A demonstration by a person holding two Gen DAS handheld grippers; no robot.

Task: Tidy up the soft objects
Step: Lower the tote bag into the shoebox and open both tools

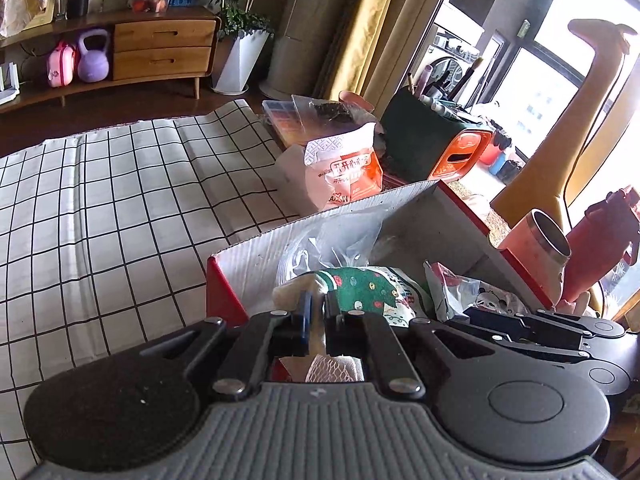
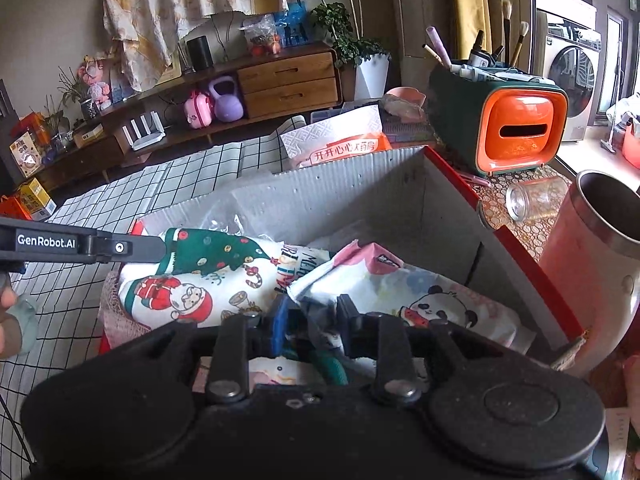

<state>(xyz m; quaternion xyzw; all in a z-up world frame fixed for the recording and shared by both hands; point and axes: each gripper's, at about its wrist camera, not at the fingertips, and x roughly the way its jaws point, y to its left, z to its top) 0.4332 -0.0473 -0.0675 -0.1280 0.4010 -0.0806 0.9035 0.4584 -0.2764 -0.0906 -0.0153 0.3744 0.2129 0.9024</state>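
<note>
A red box with grey corrugated inner walls (image 1: 256, 256) (image 2: 360, 200) stands on the table and holds soft things. My left gripper (image 1: 315, 310) is shut on the edge of a Christmas-print cloth (image 1: 360, 288) (image 2: 200, 280) inside the box. My right gripper (image 2: 312, 316) is shut on the corner of a panda-print soft packet (image 2: 440, 300) (image 1: 464, 292), also inside the box. The left gripper's arm (image 2: 80, 246) reaches in from the left in the right wrist view. Clear plastic wrap (image 1: 336, 236) lies behind the cloth.
A checked tablecloth (image 1: 120, 200) covers the table to the left. An orange-and-white bag (image 1: 344, 168) (image 2: 340, 144), a green and orange organizer (image 2: 520, 128) (image 1: 440, 144), a pink steel cup (image 2: 592, 256) (image 1: 540, 244) and a glass jar on its side (image 2: 532, 198) stand around the box.
</note>
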